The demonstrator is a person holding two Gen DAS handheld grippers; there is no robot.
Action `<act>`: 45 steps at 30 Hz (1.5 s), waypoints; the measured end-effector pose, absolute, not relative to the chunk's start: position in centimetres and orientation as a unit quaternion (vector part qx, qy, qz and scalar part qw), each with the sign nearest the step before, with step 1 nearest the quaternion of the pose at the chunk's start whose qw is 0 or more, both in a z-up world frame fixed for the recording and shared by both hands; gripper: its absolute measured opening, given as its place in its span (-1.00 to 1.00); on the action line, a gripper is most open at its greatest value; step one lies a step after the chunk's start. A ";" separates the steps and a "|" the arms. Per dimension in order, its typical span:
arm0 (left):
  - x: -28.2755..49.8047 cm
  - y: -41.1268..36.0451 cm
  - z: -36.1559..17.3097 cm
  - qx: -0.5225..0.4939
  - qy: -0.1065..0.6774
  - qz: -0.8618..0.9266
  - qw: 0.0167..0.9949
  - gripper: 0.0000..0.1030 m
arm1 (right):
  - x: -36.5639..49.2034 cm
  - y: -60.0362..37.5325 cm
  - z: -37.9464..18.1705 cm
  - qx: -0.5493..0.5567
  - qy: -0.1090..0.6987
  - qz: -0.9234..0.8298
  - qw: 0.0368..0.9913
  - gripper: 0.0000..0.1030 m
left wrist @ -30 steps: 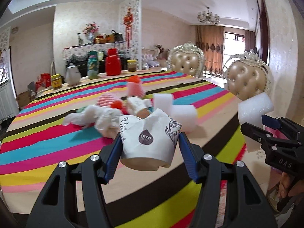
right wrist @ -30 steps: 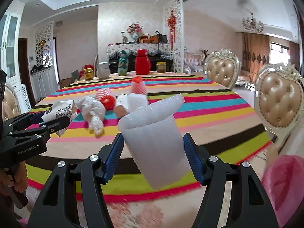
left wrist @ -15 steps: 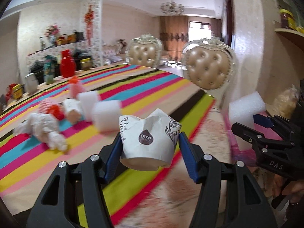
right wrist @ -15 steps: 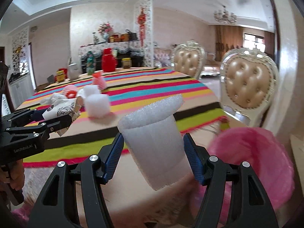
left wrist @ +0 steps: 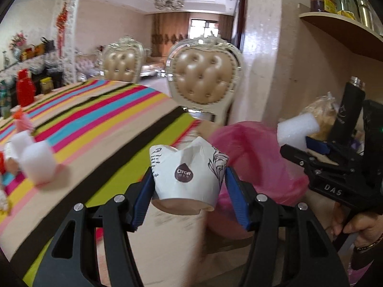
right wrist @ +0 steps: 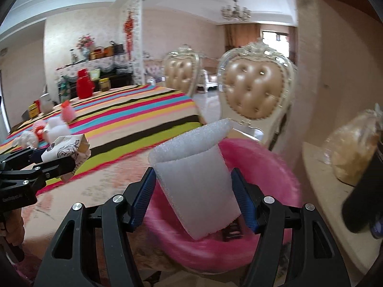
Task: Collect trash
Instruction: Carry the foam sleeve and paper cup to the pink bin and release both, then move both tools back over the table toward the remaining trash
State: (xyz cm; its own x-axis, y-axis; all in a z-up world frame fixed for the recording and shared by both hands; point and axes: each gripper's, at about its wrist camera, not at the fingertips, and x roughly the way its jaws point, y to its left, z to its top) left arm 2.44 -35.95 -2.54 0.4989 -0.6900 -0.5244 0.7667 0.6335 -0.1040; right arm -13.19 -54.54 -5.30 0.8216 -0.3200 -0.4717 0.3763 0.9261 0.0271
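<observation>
Your left gripper [left wrist: 189, 179] is clamped on a crumpled white paper cup with a brown logo [left wrist: 188, 173], held beyond the striped tablecloth's fringed edge [left wrist: 134, 141]. At 2 o'clock in that view lies the pink-lined round trash bin [left wrist: 253, 153]. Your right gripper [right wrist: 195, 191] pinches a rolled sheet of white foam wrap [right wrist: 196, 184] directly above the bin's rim [right wrist: 275, 167]. The cream shelf ledge [right wrist: 318, 167] crowds you at 3 o'clock; a gold tufted chair [right wrist: 256, 93] stands at 12. More foam pieces [left wrist: 36, 162] sit on the table at 9 o'clock.

2 tufted chairs [left wrist: 206, 76] — chandelier [left wrist: 169, 1] overhead, striped tablecloth [left wrist: 95, 122].
</observation>
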 end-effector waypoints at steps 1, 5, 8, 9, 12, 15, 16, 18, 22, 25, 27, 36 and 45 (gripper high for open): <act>2.4 -37.0 -2.5 0.070 0.271 -0.431 0.858 0.12 | -13.6 -55.2 -5.4 0.062 0.237 -0.191 0.951 0.22; 2.0 -40.9 -2.3 0.079 0.263 -0.461 0.843 0.12 | -14.8 -57.1 -5.6 0.079 0.235 -0.205 0.947 0.22; 1.9 -44.1 -2.6 0.089 0.267 -0.476 0.833 0.12 | -15.4 -58.2 -5.9 0.086 0.236 -0.210 0.945 0.22; 2.0 -44.7 -2.7 0.091 0.269 -0.478 0.831 0.12 | -15.5 -58.6 -6.1 0.088 0.238 -0.210 0.944 0.22; 2.5 -47.0 -3.1 0.090 0.273 -0.487 0.825 0.12 | -15.3 -59.4 -6.2 0.091 0.238 -0.215 0.943 0.22; 3.6 -48.7 -3.5 0.084 0.285 -0.497 0.815 0.13 | -14.9 -60.2 -6.3 0.102 0.240 -0.217 0.941 0.23; 3.9 -49.0 -3.6 0.084 0.289 -0.497 0.814 0.21 | -14.7 -60.6 -6.4 0.105 0.240 -0.219 0.940 0.23; 4.4 -48.8 -3.4 0.079 0.290 -0.491 0.818 0.40 | -14.2 -61.1 -6.4 0.114 0.242 -0.217 0.939 0.27; 5.0 -46.4 -2.1 0.056 0.270 -0.480 0.833 0.73 | -13.0 -61.4 -6.8 0.119 0.247 -0.212 0.938 0.30; 6.0 -43.7 -0.9 0.029 0.266 -0.458 0.848 0.76 | -11.8 -61.5 -7.2 0.120 0.252 -0.221 0.934 0.62; 6.4 -41.7 -0.2 0.019 0.259 -0.429 0.865 0.85 | -11.5 -61.3 -7.2 0.120 0.250 -0.219 0.935 0.63; 8.5 -31.0 0.2 0.036 0.245 -0.292 0.924 0.90 | -10.0 -57.6 -6.2 0.099 0.248 -0.206 0.942 0.66; 10.4 -20.8 -0.2 0.019 0.268 -0.196 0.943 0.91 | -4.8 -48.4 -5.4 0.069 0.256 -0.113 0.958 0.74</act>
State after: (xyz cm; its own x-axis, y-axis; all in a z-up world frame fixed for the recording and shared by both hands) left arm 10.43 -20.84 -0.18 0.7788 -0.3602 -0.5135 0.3802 0.9222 -0.0704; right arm -4.78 -48.44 -5.45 0.8433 -0.1818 -0.5058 0.2527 0.9647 0.0746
